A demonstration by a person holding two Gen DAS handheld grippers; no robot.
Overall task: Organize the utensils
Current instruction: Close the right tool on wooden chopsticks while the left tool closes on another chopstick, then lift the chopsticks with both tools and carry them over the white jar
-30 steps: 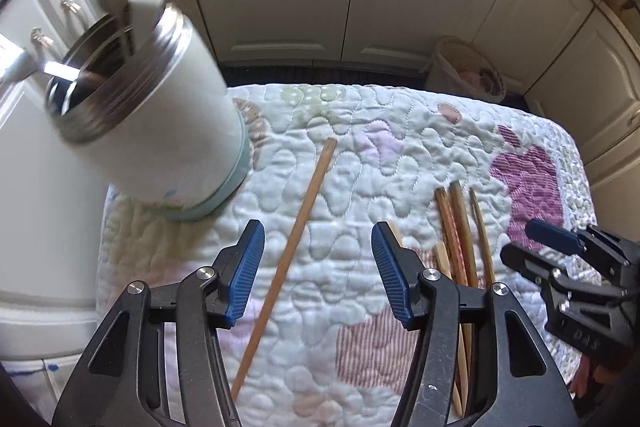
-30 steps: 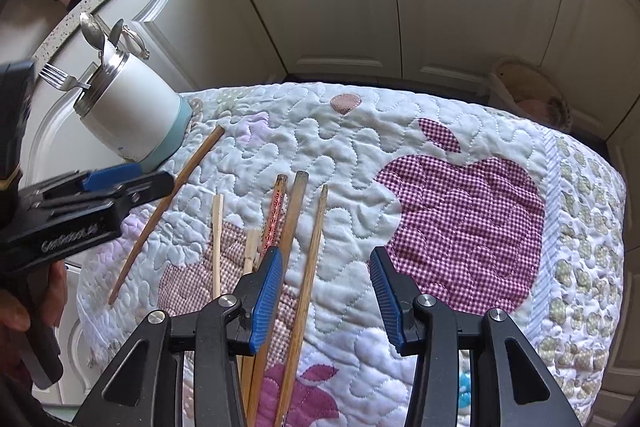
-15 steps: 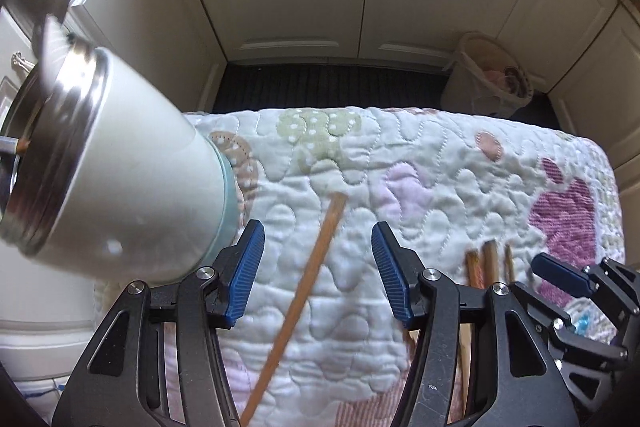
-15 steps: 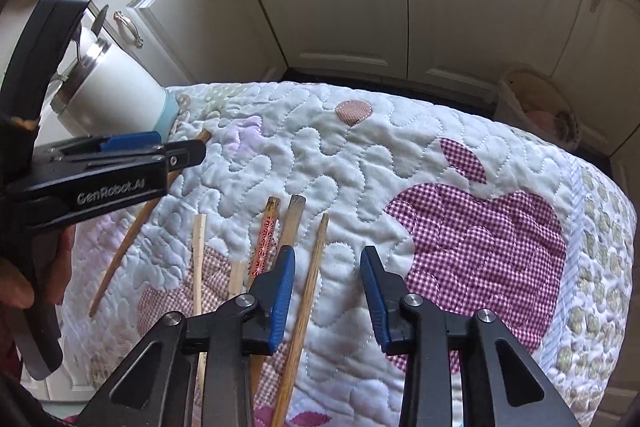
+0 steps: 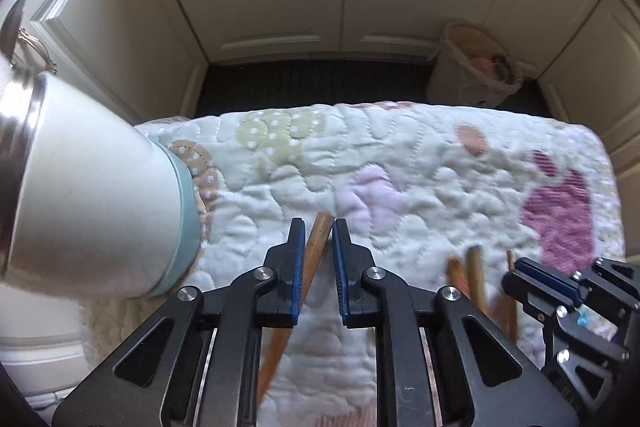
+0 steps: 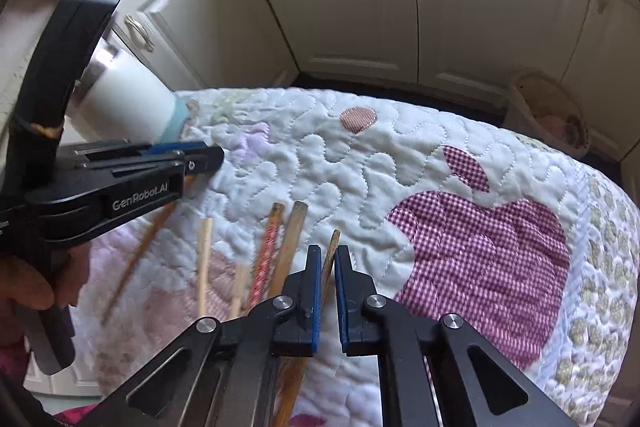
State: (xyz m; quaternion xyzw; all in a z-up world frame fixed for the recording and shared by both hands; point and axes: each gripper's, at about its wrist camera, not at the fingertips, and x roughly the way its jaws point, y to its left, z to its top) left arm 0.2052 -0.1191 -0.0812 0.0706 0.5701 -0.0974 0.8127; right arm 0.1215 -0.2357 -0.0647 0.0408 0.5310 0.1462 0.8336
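Clamping a chopstick (image 5: 318, 239) in left tool (image 5: 317, 227), lower end hidden; right tool (image 6: 328, 255) pinching another chopstick (image 6: 333, 243)

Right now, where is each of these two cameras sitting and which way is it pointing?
Left wrist: on the left gripper, looking steeply down along its fingers, which have just been closing around a brown chopstick on the quilt beside the white cup.
Right wrist: on the right gripper, angled down, fingers just closing on a thin chopstick; a hand shows.
Shared: quilt, cup, chopsticks, each other's gripper.
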